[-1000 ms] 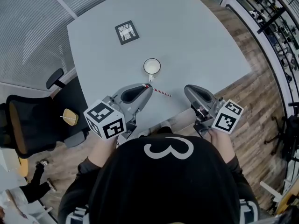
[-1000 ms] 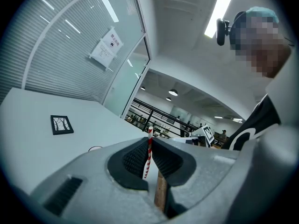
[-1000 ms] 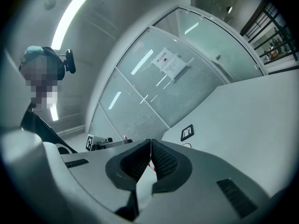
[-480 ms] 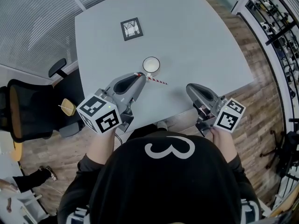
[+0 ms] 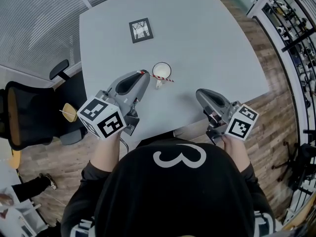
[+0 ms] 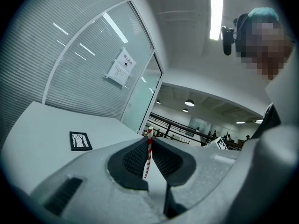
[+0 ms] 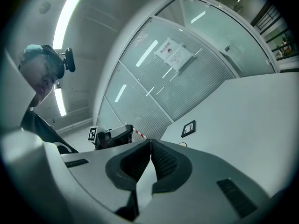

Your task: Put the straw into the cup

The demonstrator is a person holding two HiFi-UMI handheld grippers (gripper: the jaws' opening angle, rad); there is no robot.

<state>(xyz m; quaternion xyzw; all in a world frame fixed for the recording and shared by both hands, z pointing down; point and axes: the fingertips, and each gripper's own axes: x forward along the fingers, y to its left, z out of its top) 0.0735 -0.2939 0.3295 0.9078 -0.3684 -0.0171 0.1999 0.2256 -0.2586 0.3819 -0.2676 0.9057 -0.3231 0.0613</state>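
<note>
Left hand-held gripper (image 5: 143,74): jaws nearly together, pinched on the straw (image 5: 159,77). In the left gripper view the straw (image 6: 147,155) stands between the ribbed pads (image 6: 133,158), its end poking just past the tips.
Straw: red-and-white striped, thin. In the head view it runs from the left jaw tips out to the right, roughly level, crossing the near side of the cup (image 5: 161,71). Not inside the cup. Contact with the rim cannot be told.
Cup: white, upright on the grey counter (image 5: 207,43), just beside the left gripper's tips.
Right hand-held gripper (image 5: 198,94): jaws closed together with nothing between them, as the right gripper view (image 7: 150,141) shows. It sits over the counter's near edge, right of the cup and apart from it.
Other: small black-framed card (image 5: 140,30) lying flat farther back on the counter.
</note>
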